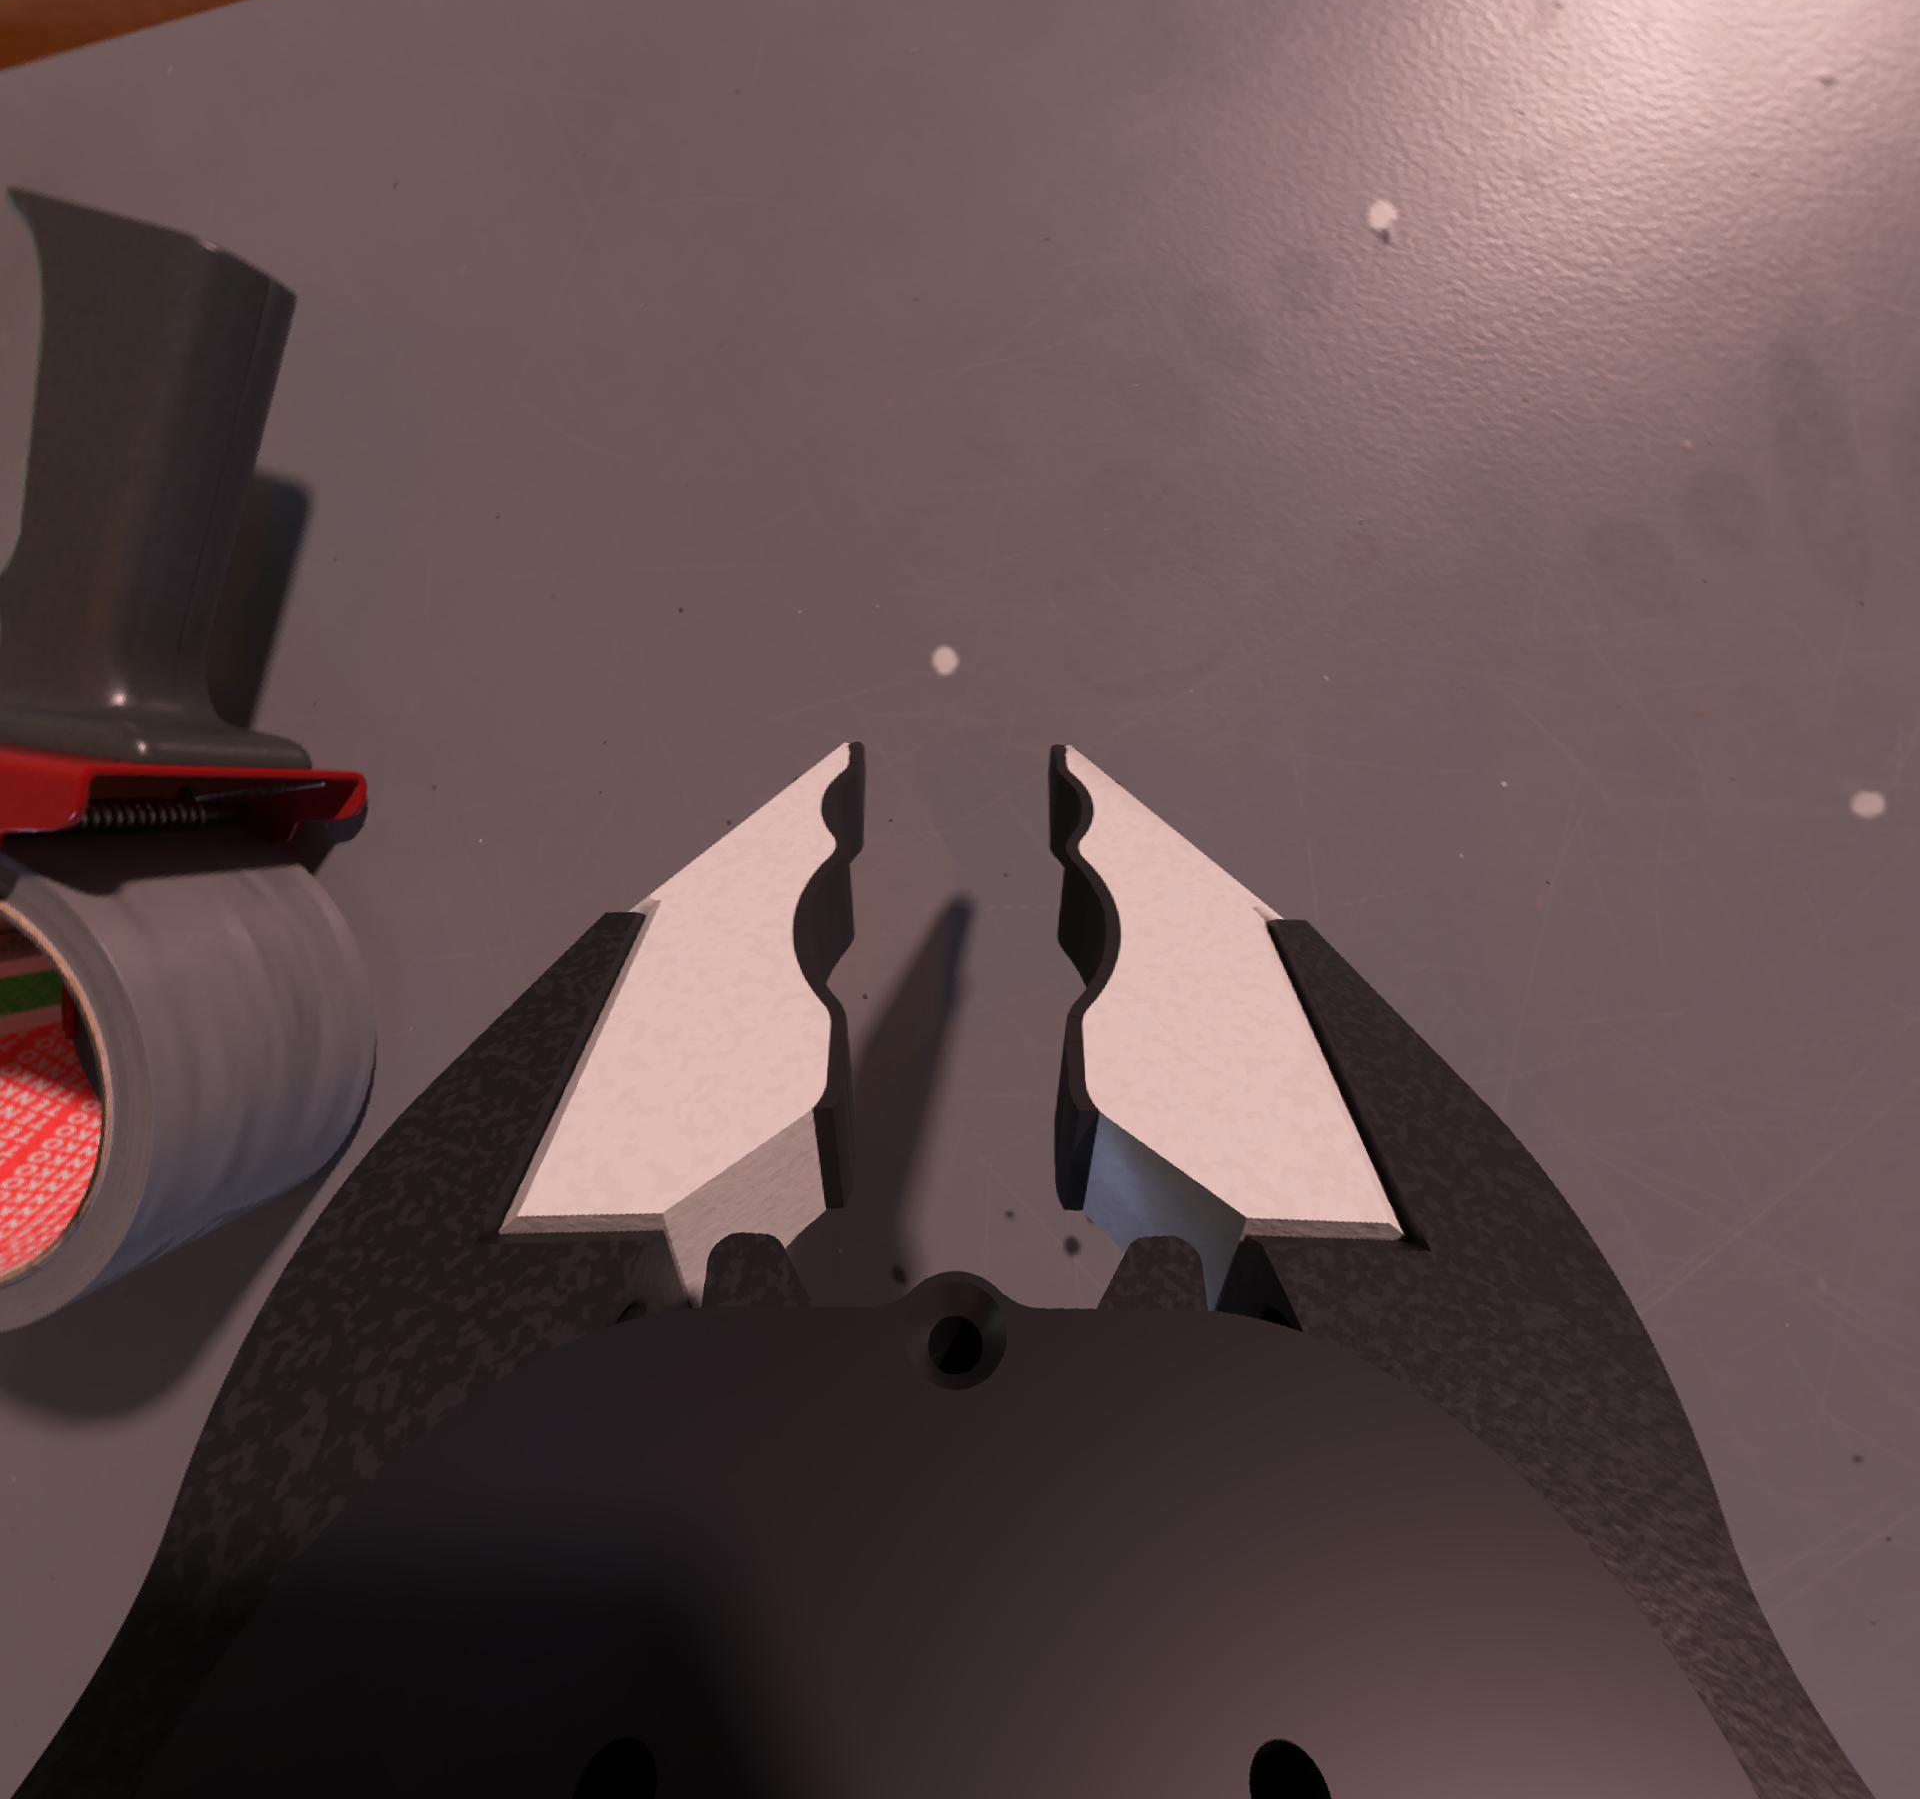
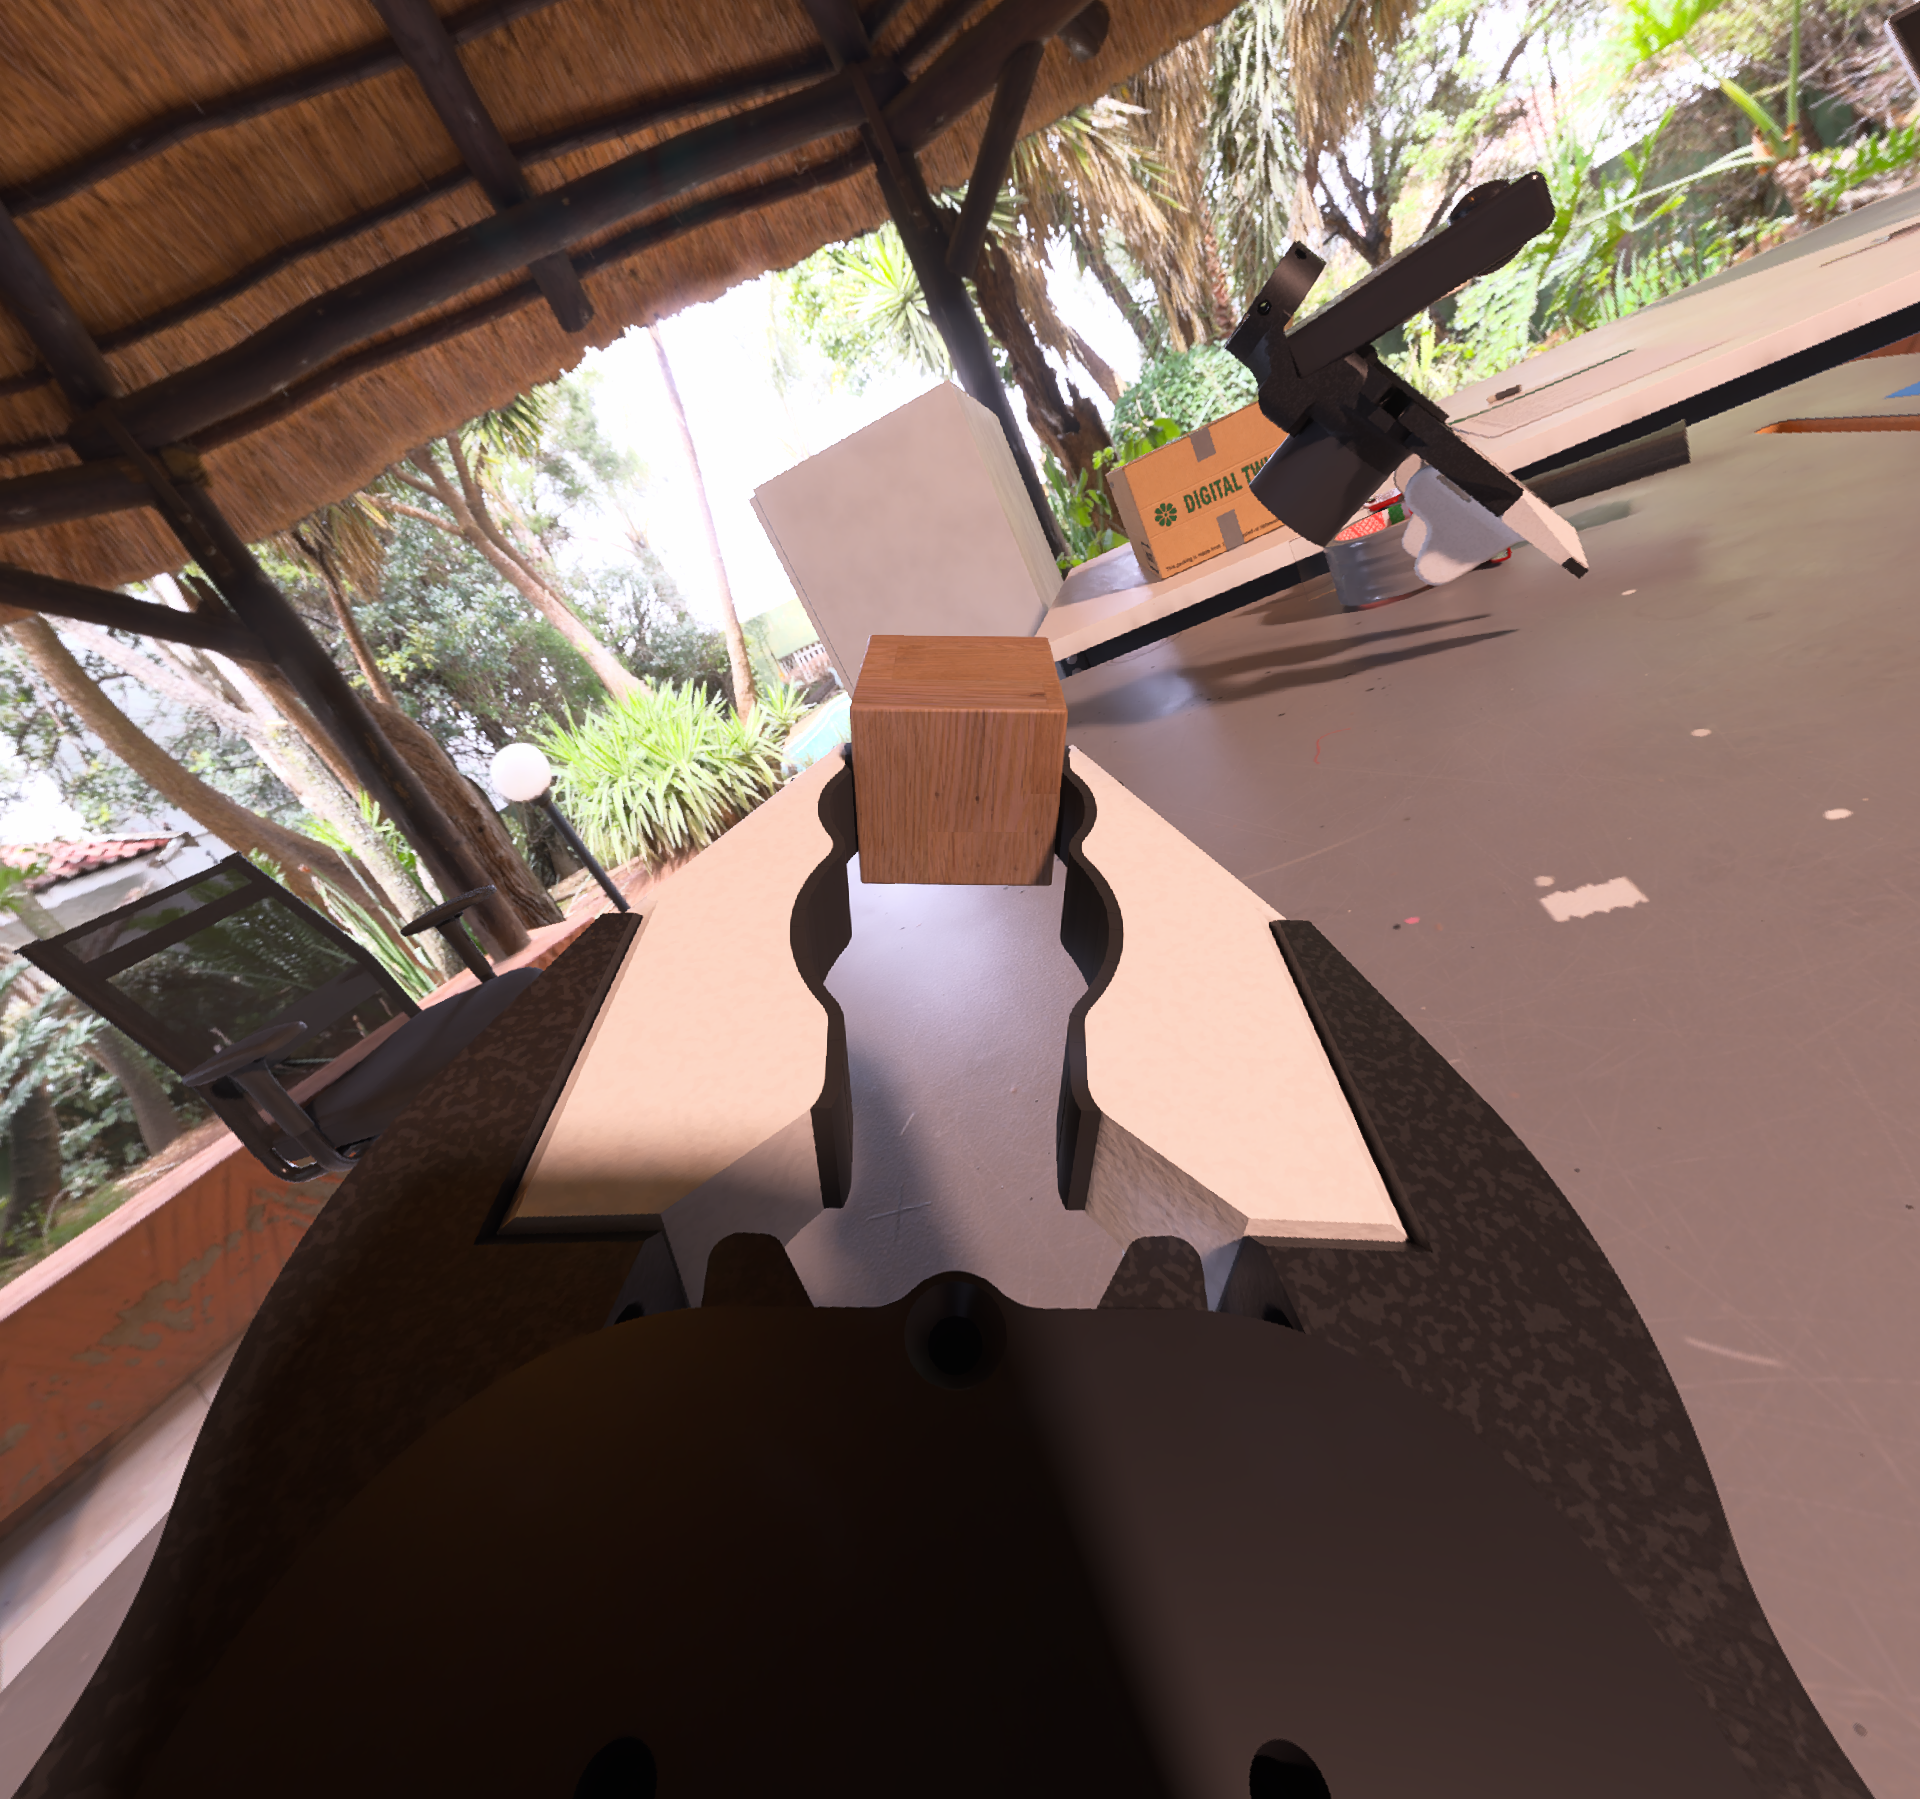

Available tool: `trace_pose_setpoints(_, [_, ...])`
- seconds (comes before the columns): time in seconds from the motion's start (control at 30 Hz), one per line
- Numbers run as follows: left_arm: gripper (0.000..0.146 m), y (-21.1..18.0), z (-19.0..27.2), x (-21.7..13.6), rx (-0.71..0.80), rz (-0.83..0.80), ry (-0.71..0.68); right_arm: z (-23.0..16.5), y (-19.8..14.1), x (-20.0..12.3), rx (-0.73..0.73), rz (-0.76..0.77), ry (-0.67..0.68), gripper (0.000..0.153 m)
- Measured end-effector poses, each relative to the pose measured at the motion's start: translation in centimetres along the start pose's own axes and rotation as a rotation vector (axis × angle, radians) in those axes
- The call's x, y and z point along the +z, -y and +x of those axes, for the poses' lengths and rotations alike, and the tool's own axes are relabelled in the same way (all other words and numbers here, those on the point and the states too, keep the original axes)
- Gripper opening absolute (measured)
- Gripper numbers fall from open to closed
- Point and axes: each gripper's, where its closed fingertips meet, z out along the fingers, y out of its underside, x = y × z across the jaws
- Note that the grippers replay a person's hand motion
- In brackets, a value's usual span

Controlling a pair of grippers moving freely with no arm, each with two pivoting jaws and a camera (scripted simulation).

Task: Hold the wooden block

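The wooden block [image 2: 956, 762] is a light brown cube. My right gripper [image 2: 956, 793] is shut on it at the fingertips and holds it up above the grey table [image 2: 1455, 866]. My left gripper [image 1: 956, 762] is open and empty, pointing down at the grey table [image 1: 1143, 347]. The wooden block does not show in the left wrist view. The left gripper also shows far off in the right wrist view [image 2: 1558, 544], low over the table.
A tape dispenser with a grey roll [image 1: 156, 918] lies left of my left gripper; it also shows under that gripper in the right wrist view [image 2: 1371, 570]. A cardboard box [image 2: 1184, 492] and a white panel [image 2: 914, 523] stand at the far side. An office chair [image 2: 260, 1001] stands beyond the table edge.
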Motion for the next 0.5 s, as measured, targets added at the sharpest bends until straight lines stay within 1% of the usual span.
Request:
trace_pose_setpoints(0.07, [0.028, 0.0, 0.7, 0.0, 0.039, 0.011, -0.004, 0.0, 0.0, 0.0, 0.001, 0.0, 0.0, 0.037])
trace_pose_setpoints(0.13, [0.027, -0.3, 1.5, 0.1, 0.069, -0.001, -0.012, 0.0, 0.0, 0.0, 0.0, 0.0, 0.0, 0.037])
trace_pose_setpoints(0.23, [0.027, -0.4, 2.4, 0.1, 0.145, -0.01, 0.028, 0.0, 0.0, 0.0, -0.001, -0.002, 0.0, 0.037])
trace_pose_setpoints(0.27, [0.024, -0.4, 2.9, -0.1, 0.149, -0.006, 0.012, 0.0, 0.0, 0.0, 0.0, -0.001, 0.0, 0.037])
trace_pose_setpoints(0.33, [0.014, -0.7, 3.7, -0.1, 0.151, -0.022, -0.039, 0.0, 0.0, 0.0, 0.0, -0.002, 0.0, 0.037])
trace_pose_setpoints(0.37, [0.006, -1.1, 3.9, 0.1, 0.166, -0.052, -0.035, 0.0, 0.0, 0.0, -0.001, -0.003, -0.001, 0.037])
trace_pose_setpoints(0.43, [0.004, -1.8, 3.4, 0.7, 0.232, -0.087, 0.04, -0.1, -0.1, 0.0, -0.004, -0.004, 0.0, 0.037])
trace_pose_setpoints(0.5, [0.008, -1.6, 2.9, 0.5, 0.262, -0.044, 0.104, -0.1, -0.1, 0.0, -0.005, -0.005, 0.001, 0.037])
